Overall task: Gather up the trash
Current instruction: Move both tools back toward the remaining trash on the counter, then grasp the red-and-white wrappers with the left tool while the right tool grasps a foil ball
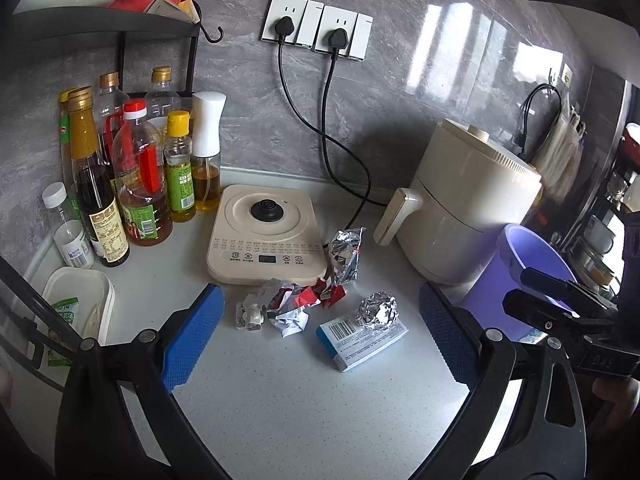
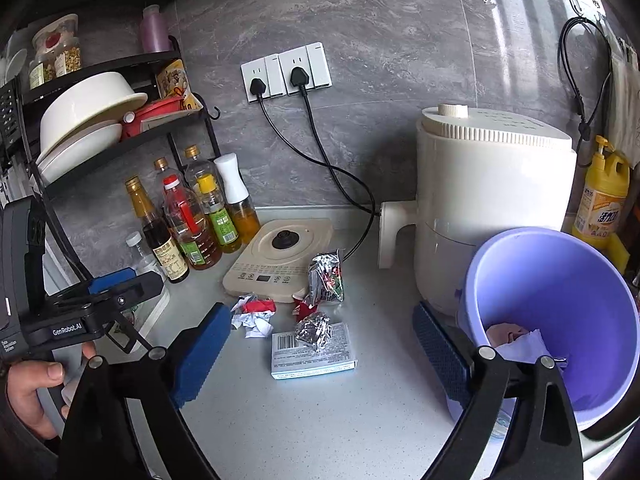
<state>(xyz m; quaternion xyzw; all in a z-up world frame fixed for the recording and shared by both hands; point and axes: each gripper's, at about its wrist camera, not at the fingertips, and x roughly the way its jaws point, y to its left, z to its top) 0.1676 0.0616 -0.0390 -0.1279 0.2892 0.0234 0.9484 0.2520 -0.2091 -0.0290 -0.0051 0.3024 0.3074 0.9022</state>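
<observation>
On the speckled tabletop (image 1: 280,400), a foil ball (image 2: 314,330) rests atop a small barcoded box (image 2: 312,354), beside crumpled wrappers (image 1: 286,308). Both the left claw (image 1: 320,338) and right claw (image 2: 324,354) hover released, grasping nothing. At right stands a purple bin (image 2: 560,280) holding paper.

Readable marks: few, mostly on the gripper hardware.

"GenRobot.AI" printed in white on the black body of the left gripper (image 2: 68,330), seen from the right wrist view; "DAS" embossed on the black mount of the right gripper (image 1: 600,362). Barcode on the blue-and-white box (image 2: 314,354), digits too small to read. Chinese characters on the yellow detergent bottle (image 2: 602,204), blurred. Bottle labels unreadable.
</observation>
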